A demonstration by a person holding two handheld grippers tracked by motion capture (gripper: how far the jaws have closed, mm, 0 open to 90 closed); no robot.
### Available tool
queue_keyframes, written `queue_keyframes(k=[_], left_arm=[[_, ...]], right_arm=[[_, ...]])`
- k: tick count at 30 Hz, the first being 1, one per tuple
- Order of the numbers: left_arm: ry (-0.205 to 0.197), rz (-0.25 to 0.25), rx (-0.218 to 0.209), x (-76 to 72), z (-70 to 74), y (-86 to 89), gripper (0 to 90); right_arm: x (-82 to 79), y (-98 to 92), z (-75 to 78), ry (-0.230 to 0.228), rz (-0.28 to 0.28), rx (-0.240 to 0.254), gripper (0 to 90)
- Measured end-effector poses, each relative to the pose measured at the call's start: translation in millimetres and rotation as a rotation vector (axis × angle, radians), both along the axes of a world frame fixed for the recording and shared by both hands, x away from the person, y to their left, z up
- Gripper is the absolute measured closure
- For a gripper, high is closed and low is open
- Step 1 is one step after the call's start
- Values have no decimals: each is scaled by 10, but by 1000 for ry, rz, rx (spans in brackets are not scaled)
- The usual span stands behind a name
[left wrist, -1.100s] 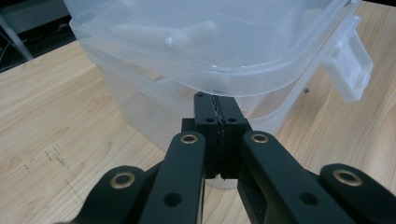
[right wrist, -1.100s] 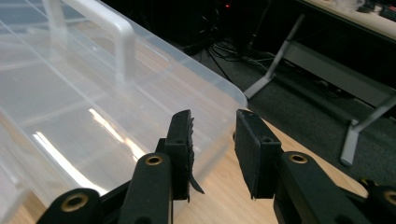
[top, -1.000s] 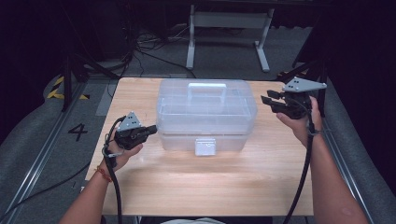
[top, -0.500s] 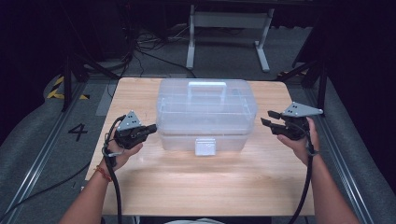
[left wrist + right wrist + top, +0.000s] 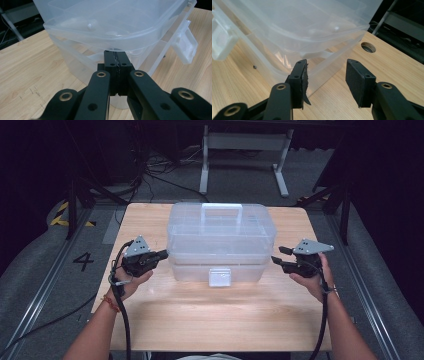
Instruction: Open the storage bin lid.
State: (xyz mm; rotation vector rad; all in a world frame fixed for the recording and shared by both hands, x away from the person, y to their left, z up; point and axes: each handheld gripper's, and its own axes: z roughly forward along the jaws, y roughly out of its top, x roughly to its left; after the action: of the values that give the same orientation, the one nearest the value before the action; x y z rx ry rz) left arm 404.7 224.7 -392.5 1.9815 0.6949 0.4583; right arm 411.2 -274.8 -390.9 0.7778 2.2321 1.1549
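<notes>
- One big item dominates: the table (image 5: 215, 320), pale wood, bare in front and wide enough for both forearms to come in from the near edge.
- Next down, the box (image 5: 220, 232), clear plastic, sitting mid-table toward the far side, lid on, latch (image 5: 220, 276) facing the person, handle (image 5: 222, 210) on top.
- Handling call: it looks light and hollow, walls thin and likely to flex, surfaces smooth and probably slippery. The overhanging lid rim at each end, or the handle, looks like the surest place to take hold.
- Left hand (image 5: 127, 280) sits low at the box's left end, wrist level, left gripper (image 5: 161, 254) aimed inward, its tips just beside the wall under the rim.
- Its jaws are pressed together with nothing between them, seen clearly in the left gripper view (image 5: 117, 63).
- Right hand (image 5: 312, 280) mirrors it at the right end; right gripper (image 5: 280, 255) has jaws standing apart, the box corner just ahead of the gap (image 5: 325, 71), not yet gripped.
</notes>
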Motion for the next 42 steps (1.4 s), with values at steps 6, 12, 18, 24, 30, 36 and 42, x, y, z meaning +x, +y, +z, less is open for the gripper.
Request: queue_keyframes(k=[6,12,18,24,30,36,42], left_arm=[[-10,3,5,5,30,-2,897],[-12,5,4,4,37,-5,897],[-14,10,17,-5,42,-17,896],[-23,8,17,2,52,-25,884],[-35,20,0,-18,54,-10,831],[-34,42,-7,-64,21,80,813],[-18,44,1,-75,-37,79,787]], right_arm=[[-11,81,-28,-38,2,-1,522],[-1,118,-30,-64,2,7,513],[-12,125,-8,-107,-17,36,518],[-32,124,20,-143,-30,48,513],[-40,130,46,-176,-43,50,518],[-50,145,95,-207,-62,62,543],[-48,166,131,-235,-76,63,565]])
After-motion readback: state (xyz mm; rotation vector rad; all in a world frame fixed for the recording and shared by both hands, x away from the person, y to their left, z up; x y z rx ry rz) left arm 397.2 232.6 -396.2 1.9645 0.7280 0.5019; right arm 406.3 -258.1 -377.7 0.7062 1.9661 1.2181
